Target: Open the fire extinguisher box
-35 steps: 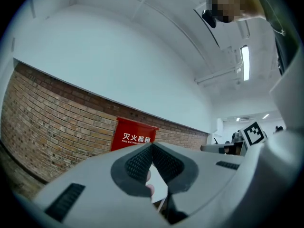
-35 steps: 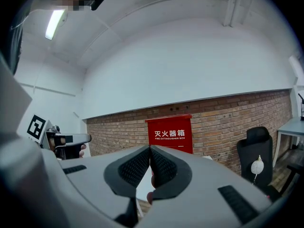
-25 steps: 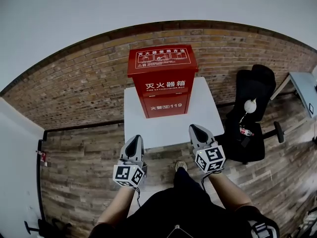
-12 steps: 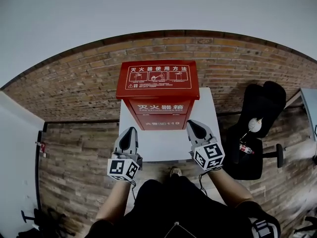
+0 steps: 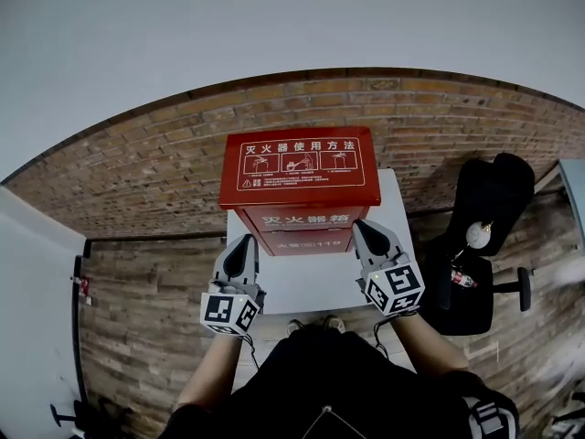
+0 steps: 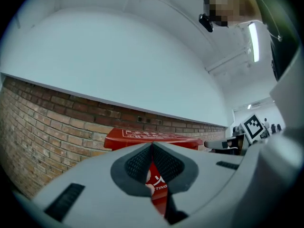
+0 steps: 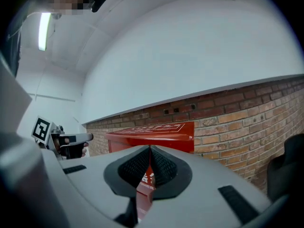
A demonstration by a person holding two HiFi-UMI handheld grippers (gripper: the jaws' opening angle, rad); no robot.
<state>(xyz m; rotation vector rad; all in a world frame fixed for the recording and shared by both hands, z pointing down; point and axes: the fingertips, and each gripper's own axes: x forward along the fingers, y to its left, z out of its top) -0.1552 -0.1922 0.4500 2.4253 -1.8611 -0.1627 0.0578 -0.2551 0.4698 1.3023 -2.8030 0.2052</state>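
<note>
The left gripper [image 5: 244,245], a grey two-jaw claw with a cube of black-and-white square markers at its back, is keeping its jaws pressed together, and nothing is lying between them. The right gripper [image 5: 364,233], of the same kind, is also holding its jaws fully closed on nothing. Both are pointing forward at the red metal fire extinguisher box [image 5: 300,167] with white Chinese lettering and small instruction drawings on its top.

The box is standing upright on the far part of a white square table [image 5: 311,280], close to the brown brick wall [image 5: 137,167] behind it. Its wide flat lid is lying down on the body, and the front panel under it is looking closed too.

In the head view the left gripper is hovering over the table just in front of the box's left front corner, a little apart from it. The right gripper is hovering by the right front corner. Its tip is overlapping the lower edge of the box there, and I cannot tell whether it is touching. In both gripper views the red box is showing beyond the closed jaws, not between them.

A black office chair [image 5: 489,190] is standing to the right of the table, on the wooden plank floor [image 5: 146,291].
</note>
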